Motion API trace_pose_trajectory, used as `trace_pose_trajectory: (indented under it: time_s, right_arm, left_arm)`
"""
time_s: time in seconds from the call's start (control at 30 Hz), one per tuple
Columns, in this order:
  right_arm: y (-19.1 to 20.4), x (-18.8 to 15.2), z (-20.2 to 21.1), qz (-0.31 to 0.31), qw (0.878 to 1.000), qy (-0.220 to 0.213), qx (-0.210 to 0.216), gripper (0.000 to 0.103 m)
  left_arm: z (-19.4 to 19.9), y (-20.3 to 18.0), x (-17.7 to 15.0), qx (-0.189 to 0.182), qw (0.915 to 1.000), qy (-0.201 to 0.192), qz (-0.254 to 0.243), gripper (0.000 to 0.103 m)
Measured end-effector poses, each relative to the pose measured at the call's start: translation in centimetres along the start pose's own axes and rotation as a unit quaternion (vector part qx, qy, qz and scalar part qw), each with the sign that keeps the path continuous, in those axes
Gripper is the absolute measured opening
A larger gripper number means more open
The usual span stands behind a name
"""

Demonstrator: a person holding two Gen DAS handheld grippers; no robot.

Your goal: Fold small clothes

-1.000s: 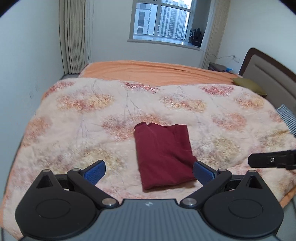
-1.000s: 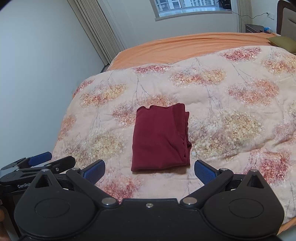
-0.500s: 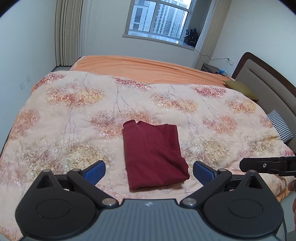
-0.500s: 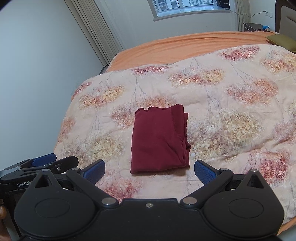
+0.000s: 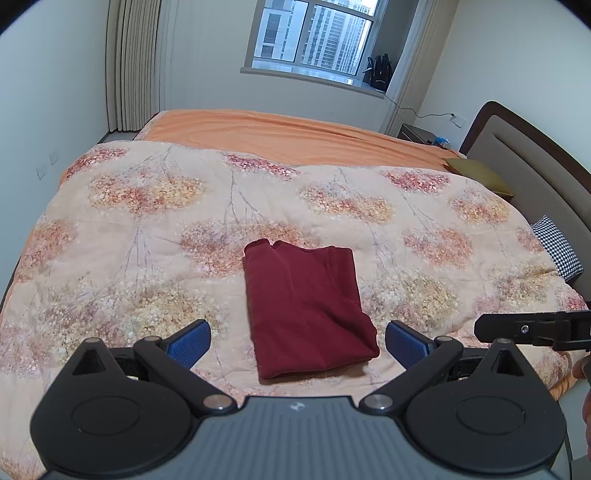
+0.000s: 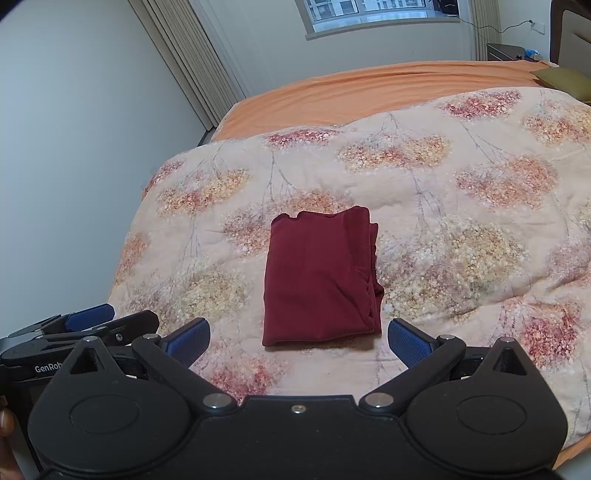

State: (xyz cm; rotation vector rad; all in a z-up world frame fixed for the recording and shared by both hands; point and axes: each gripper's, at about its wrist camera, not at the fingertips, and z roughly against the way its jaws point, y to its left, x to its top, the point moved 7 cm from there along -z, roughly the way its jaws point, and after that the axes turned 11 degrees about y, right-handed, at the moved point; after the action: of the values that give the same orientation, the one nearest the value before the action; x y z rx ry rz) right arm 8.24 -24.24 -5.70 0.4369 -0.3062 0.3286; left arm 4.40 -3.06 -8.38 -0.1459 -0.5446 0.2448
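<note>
A dark red garment [image 5: 306, 306] lies folded into a neat rectangle on the floral quilt [image 5: 147, 229], also seen as the dark red garment [image 6: 321, 277] in the right wrist view. My left gripper [image 5: 297, 345] hovers open above the near edge of the quilt, short of the garment, nothing between its blue pads. My right gripper [image 6: 298, 341] is likewise open and empty, just short of the garment's near edge. The right gripper's black finger [image 5: 532, 328] shows at the right edge of the left wrist view; the left gripper's fingers [image 6: 92, 321] show at the lower left of the right wrist view.
The quilt [image 6: 461, 206] covers a bed with an orange sheet [image 5: 295, 127] at the far side. A padded headboard [image 5: 535, 166], an olive pillow [image 5: 480, 173] and a checked pillow [image 5: 557, 251] stand at the right. Curtains [image 5: 129, 62], window [image 5: 314, 33], white wall [image 6: 74, 147] left.
Both grippers have drawn back and up a little from the garment, so more of the bed and room shows. The garment has not moved. Both stay open.
</note>
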Motion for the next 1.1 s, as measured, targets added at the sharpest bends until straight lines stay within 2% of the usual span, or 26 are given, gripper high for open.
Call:
trace_pose_trajectory:
  time_s: [1.1]
  right_arm:
    - [0.14,0.09,-0.77,0.002,1.000,0.001,-0.001,0.102]
  left_arm:
    - [-0.42,0.12,0.36,-0.022,0.9997,0.006,0.000,0.103]
